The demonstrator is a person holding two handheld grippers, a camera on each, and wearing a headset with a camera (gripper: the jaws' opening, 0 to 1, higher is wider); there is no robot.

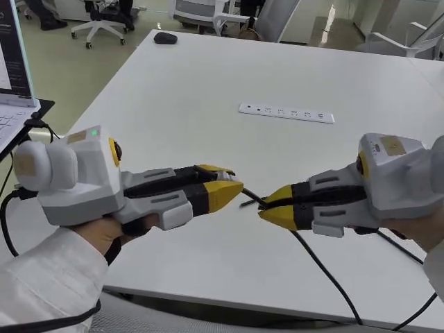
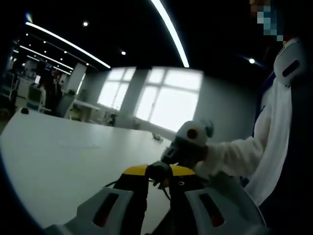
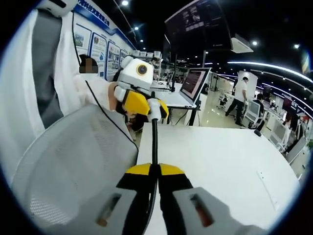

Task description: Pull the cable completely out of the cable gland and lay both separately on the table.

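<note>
White office table [image 1: 208, 83], power strip [image 1: 286, 113] further back, and both grippers held over the near side with their tips facing each other. The left gripper [image 1: 234, 179] is clamped around the little white cable gland [image 3: 154, 108]. The right gripper [image 1: 265, 209] is pinching the black cable [image 3: 154, 142] just beside it, and the slack trails off the table edge. The cable runs straight from tip to tip, so I'd pull the hands apart along that line. It's not out of the gland yet.
</note>
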